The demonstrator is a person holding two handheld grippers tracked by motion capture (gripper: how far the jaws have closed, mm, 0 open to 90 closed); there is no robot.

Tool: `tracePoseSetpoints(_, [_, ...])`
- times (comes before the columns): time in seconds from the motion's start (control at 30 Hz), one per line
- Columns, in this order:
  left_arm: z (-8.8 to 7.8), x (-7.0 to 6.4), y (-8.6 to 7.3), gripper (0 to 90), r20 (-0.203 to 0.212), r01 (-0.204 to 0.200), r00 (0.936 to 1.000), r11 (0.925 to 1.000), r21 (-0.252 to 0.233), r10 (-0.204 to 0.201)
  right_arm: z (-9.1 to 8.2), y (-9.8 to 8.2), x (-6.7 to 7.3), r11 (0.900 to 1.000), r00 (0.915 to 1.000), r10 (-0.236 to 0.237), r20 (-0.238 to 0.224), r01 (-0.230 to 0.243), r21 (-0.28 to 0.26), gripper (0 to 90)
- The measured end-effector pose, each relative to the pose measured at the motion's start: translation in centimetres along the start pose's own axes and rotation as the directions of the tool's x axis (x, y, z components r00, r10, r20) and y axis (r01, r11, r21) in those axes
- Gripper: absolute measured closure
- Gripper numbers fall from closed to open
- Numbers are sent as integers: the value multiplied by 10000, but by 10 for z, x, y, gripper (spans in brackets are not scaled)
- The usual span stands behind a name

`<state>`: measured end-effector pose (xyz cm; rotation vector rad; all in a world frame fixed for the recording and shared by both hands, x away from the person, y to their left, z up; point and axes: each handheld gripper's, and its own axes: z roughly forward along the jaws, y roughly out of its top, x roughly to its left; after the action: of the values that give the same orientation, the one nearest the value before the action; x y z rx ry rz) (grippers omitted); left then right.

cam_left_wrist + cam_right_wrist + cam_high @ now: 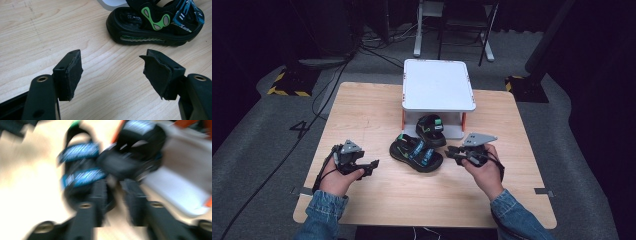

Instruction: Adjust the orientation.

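Observation:
Two black sandals with blue and green straps lie mid-table. The nearer sandal point(417, 152) point(150, 30) point(80, 175) is flat on the wood. The second sandal point(431, 130) point(135, 152) lies behind it, partly under the white shelf point(438, 85). My left gripper point(373, 165) point(112, 72) rests to the left of the nearer sandal, open wide, with only bare table between its pads. My right gripper point(449, 152) point(113, 192) points at the sandals from the right. Its view is blurred, its jaws stand a narrow gap apart, and nothing is between them.
The white shelf on orange legs point(180, 185) stands at the back middle of the wooden table point(372, 110). Black cables point(287, 155) trail over the grey floor to the left, and stand legs point(484, 45) are beyond the table.

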<state>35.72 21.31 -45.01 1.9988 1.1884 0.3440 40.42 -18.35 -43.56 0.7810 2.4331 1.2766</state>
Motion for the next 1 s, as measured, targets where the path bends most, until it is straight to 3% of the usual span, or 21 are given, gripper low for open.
tracePoseSetpoints(0.1, [3, -1, 1, 313, 29, -94, 10000, 10000, 17, 94, 12, -2, 14, 9986, 9983, -500, -289, 504, 146, 802])
tracePoseSetpoints(0.3, [2, 1, 1, 313, 18, 30, 10000, 10000, -39, -30, 30, 12, 16, 9961, 9963, -854, 134, 857, -194, 812])
tracePoseSetpoints(0.37, [1, 2, 1, 313, 25, 0, 10000, 10000, -52, 0, 36, 17, 13, 9949, 9949, -1001, 127, 1003, -113, 862])
tracePoseSetpoints(0.5, [1, 3, -1, 313, -9, 72, 10000, 10000, -17, -72, 54, 23, 4, 9928, 9932, -1161, 72, 1159, 294, 847])
tracePoseSetpoints(0.57, [-1, 3, -1, 313, -11, 89, 10000, 10000, -21, -89, 62, 24, -5, 9946, 9951, -989, 40, 987, 323, 844])
tracePoseSetpoints(0.63, [-3, 4, -2, 313, -54, 143, 9999, 9999, -93, -144, 72, 25, -17, 9979, 9981, -611, -100, 613, 229, 781])
tracePoseSetpoints(0.77, [-4, 8, -3, 313, -116, 214, 9997, 9997, -115, -216, 101, 16, -33, 9943, 9982, -597, -16, 596, 880, 783])
tracePoseSetpoints(0.87, [-4, 10, -5, 313, -111, 255, 9996, 9996, -85, -256, 112, 14, -38, 9976, 9986, -481, -206, 491, 479, 756])
tracePoseSetpoints(1.0, [-3, 11, -6, 313, -134, 300, 9995, 9995, -43, -301, 123, 17, -37, 9970, 9964, -744, -407, 752, 188, 758])
